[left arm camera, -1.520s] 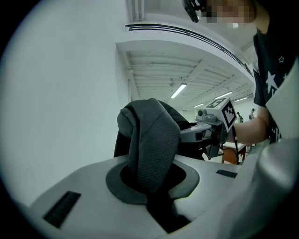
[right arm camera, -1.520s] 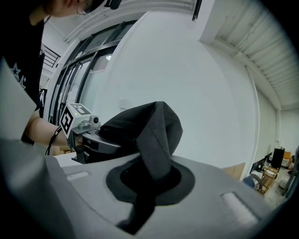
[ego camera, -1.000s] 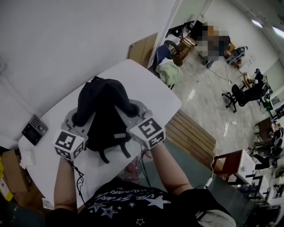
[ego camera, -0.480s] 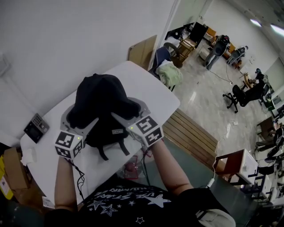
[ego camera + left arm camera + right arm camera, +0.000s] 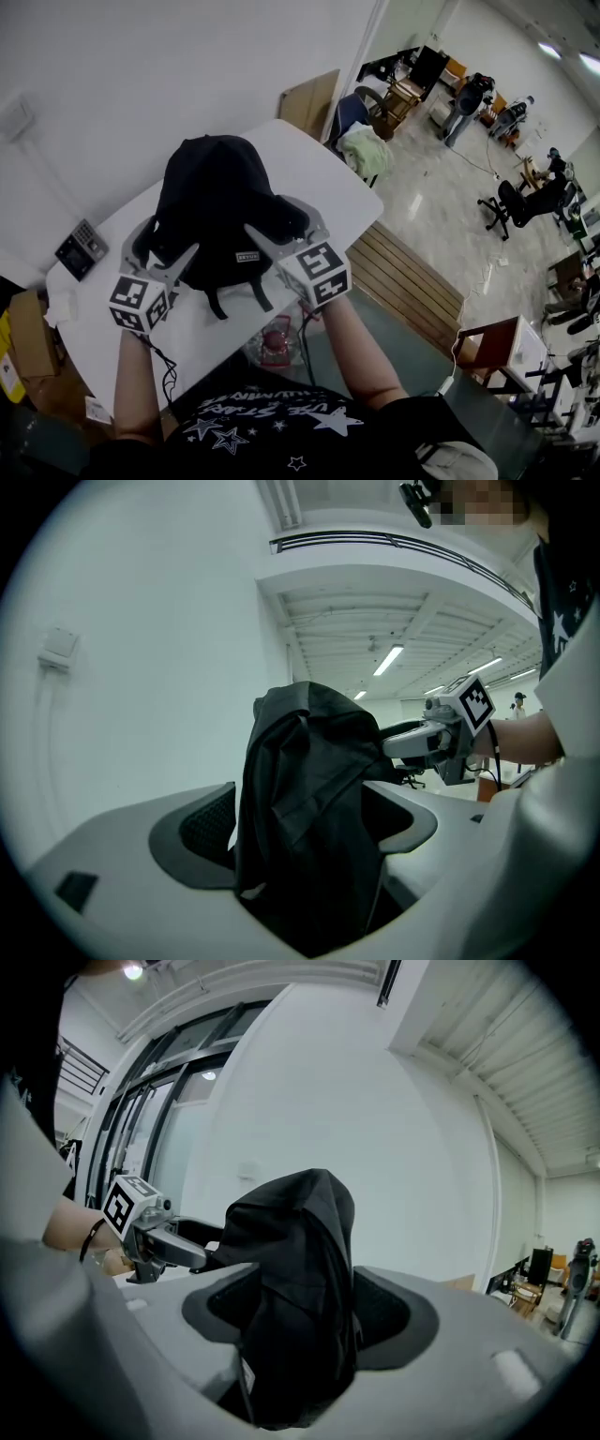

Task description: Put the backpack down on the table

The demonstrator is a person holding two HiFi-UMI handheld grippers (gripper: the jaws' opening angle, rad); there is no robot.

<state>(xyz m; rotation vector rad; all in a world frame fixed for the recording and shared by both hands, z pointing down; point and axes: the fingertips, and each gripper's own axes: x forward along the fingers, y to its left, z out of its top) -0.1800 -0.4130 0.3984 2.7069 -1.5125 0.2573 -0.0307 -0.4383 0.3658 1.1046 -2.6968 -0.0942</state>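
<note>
Now the left gripper [image 5: 309,822] is wide open, and soft black cloth from the backpack [image 5: 216,197] hangs loose between its dark, bumpy pads [image 5: 208,825]. The right gripper [image 5: 309,1312] is wide open too, with another fold of the same cloth inside it. The backpack sits on the smooth white tabletop [image 5: 314,169], round and lumpy on top. Its small white tag [image 5: 247,256] is too tiny to read.
</note>
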